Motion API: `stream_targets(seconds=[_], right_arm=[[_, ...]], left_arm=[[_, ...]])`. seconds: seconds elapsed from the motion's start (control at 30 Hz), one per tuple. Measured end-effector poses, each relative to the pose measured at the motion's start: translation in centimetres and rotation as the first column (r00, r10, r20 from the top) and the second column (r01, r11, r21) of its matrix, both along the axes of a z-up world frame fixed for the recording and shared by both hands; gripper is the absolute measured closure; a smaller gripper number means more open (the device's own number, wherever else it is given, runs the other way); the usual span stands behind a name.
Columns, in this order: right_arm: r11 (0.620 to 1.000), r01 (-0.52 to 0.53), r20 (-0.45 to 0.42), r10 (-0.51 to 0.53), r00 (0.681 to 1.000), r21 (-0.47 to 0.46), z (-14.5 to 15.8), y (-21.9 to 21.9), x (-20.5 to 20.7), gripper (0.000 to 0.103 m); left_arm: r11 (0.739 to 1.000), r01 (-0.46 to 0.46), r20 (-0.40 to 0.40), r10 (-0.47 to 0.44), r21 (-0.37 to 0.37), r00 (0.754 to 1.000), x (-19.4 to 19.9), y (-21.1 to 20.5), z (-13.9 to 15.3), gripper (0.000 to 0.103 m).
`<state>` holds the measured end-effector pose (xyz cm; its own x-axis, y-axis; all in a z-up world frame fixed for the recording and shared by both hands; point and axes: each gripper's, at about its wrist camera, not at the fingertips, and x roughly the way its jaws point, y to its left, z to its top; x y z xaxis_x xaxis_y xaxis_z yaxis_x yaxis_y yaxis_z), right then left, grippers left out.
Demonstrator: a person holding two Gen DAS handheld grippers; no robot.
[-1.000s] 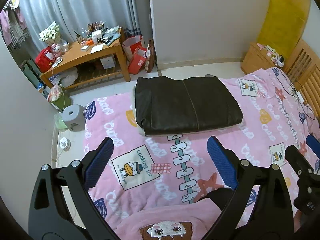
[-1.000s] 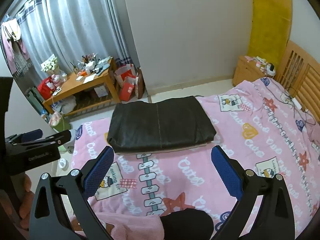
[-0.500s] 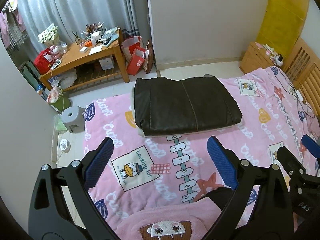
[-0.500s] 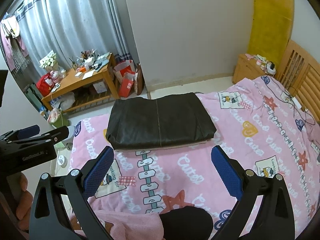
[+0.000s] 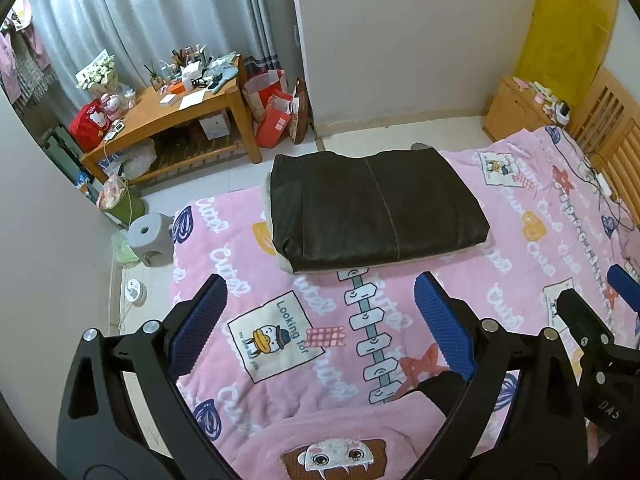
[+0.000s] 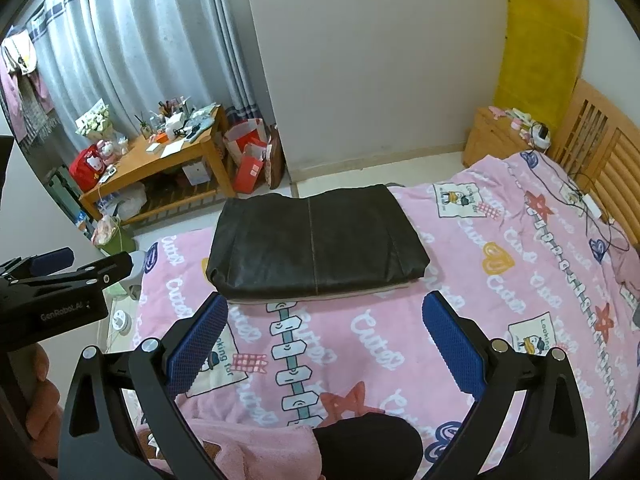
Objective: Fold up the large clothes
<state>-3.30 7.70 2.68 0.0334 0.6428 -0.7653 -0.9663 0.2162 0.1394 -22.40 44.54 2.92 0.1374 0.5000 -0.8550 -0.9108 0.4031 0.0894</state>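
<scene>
A dark brown leather garment (image 5: 372,208) lies folded into a thick rectangle at the far edge of the pink bedspread (image 5: 520,264); it also shows in the right wrist view (image 6: 316,244). My left gripper (image 5: 320,326) is open and empty, held well above the bed on the near side of the garment. My right gripper (image 6: 326,346) is open and empty too, likewise short of the garment. Each gripper shows at the edge of the other's view.
A wooden table (image 5: 176,112) with clutter stands beyond the bed at the left, with red bags (image 5: 272,108) and a grey stool (image 5: 150,236) on the floor. A wooden headboard (image 6: 600,148) and nightstand (image 6: 500,132) are at the right. A cable (image 6: 596,208) lies on the bedspread.
Both grippers have drifted slightly back and up from the folded garment; both stay open. The garment has not moved.
</scene>
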Motion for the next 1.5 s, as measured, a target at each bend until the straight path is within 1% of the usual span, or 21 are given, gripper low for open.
stream_targets(seconds=[0.2, 0.33, 0.5, 0.6, 0.7, 0.87, 0.9, 1.0, 1.07, 1.27, 1.5], right_arm=[[1.000, 0.002, 0.004, -0.002, 1.000, 0.000, 0.0, 0.0, 0.1, 0.008], [1.000, 0.001, 0.000, -0.001, 1.000, -0.005, -0.1, 0.2, 0.3, 0.008], [1.000, 0.007, 0.004, -0.007, 1.000, -0.001, 0.1, -0.2, 0.6, 0.008], [1.000, 0.009, 0.008, -0.009, 1.000, 0.000, 0.2, -0.4, 0.6, 0.008], [1.000, 0.017, 0.014, -0.017, 1.000, -0.001, 0.4, -0.7, 0.7, 0.008], [1.000, 0.030, 0.027, -0.030, 0.999, -0.005, 0.6, -1.3, 0.8, 0.008], [0.999, 0.033, 0.028, -0.033, 0.999, -0.006, 0.6, -1.3, 1.0, 0.008], [0.999, 0.046, 0.028, -0.046, 0.999, -0.012, 0.6, -1.4, 1.3, 0.008], [0.999, 0.049, 0.028, -0.048, 0.998, -0.018, 0.5, -1.4, 1.4, 0.008], [0.998, 0.050, 0.028, -0.049, 0.998, -0.024, 0.5, -1.4, 1.5, 0.008], [0.999, 0.046, 0.028, -0.046, 0.999, -0.017, 0.5, -1.6, 1.3, 0.008]], left_arm=[[1.000, -0.006, 0.001, 0.006, -0.020, 1.000, 0.3, 0.8, 0.0, 0.010], [1.000, -0.013, 0.005, 0.013, -0.021, 1.000, 0.4, 0.9, 0.2, 0.010], [1.000, -0.016, -0.004, 0.016, 0.026, 1.000, 0.7, 0.9, 0.8, 0.010], [0.997, -0.026, -0.015, 0.027, 0.071, 1.000, 0.9, 0.7, 1.3, 0.011], [0.996, -0.019, -0.015, 0.020, 0.085, 1.000, 1.0, 0.7, 1.5, 0.011], [0.998, 0.007, 0.009, -0.008, 0.059, 1.000, 1.1, 0.5, 1.6, 0.011], [0.999, 0.012, 0.016, -0.013, 0.046, 1.000, 1.0, 0.4, 1.5, 0.011], [1.000, 0.016, 0.041, -0.015, -0.025, 0.999, 0.9, 1.0, 1.0, 0.011], [0.999, 0.017, 0.041, -0.015, -0.049, 0.999, 0.8, 1.1, 0.6, 0.011], [0.999, 0.006, 0.028, -0.005, -0.036, 1.000, 0.7, 0.8, 0.7, 0.011], [0.998, 0.013, 0.007, -0.012, -0.062, 1.000, 1.0, 0.9, 0.2, 0.010]])
